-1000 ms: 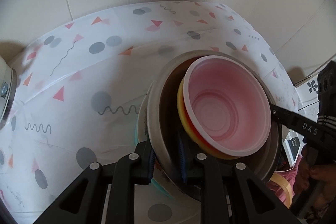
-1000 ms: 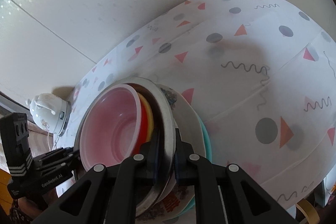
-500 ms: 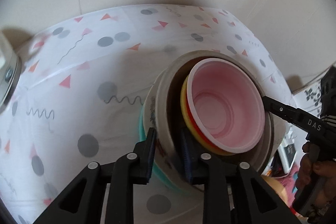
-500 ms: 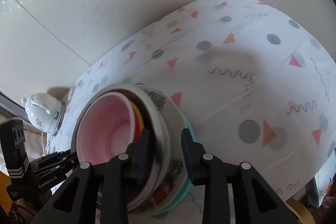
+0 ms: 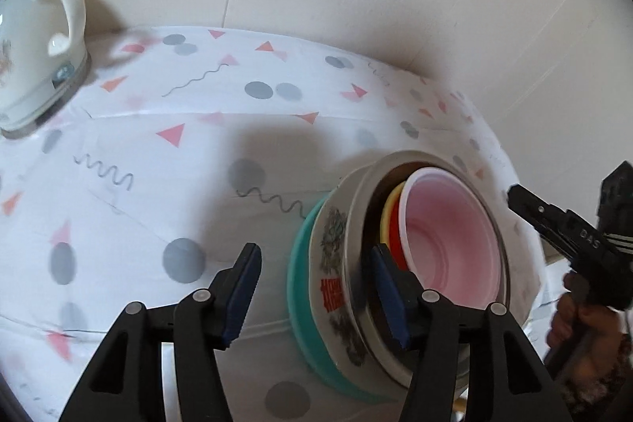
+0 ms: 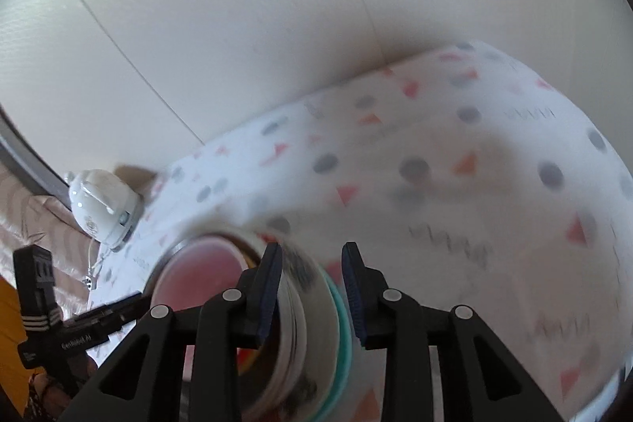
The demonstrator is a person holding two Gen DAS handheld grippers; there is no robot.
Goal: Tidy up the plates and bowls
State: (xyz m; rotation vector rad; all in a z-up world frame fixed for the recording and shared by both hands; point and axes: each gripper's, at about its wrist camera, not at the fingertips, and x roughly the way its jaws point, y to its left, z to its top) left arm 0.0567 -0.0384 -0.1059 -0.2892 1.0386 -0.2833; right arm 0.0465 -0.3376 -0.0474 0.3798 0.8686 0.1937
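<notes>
Stack's down on the patterned tablecloth [image 5: 198, 153]: pink bowl [image 5: 447, 244] nested in the steel bowl [image 5: 358, 220]. My left gripper [image 5: 312, 297] has just been opening, rim between the jaws untouched; right gripper [image 6: 312, 293] also loose. I'd back straight off, no rim snags.

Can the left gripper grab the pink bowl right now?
Probably yes. The left gripper has just been opening, and one finger already sits inside the metal bowl beside the pink bowl. Nothing covers the pink bowl, though the red and yellow bowls hug it closely.
</notes>
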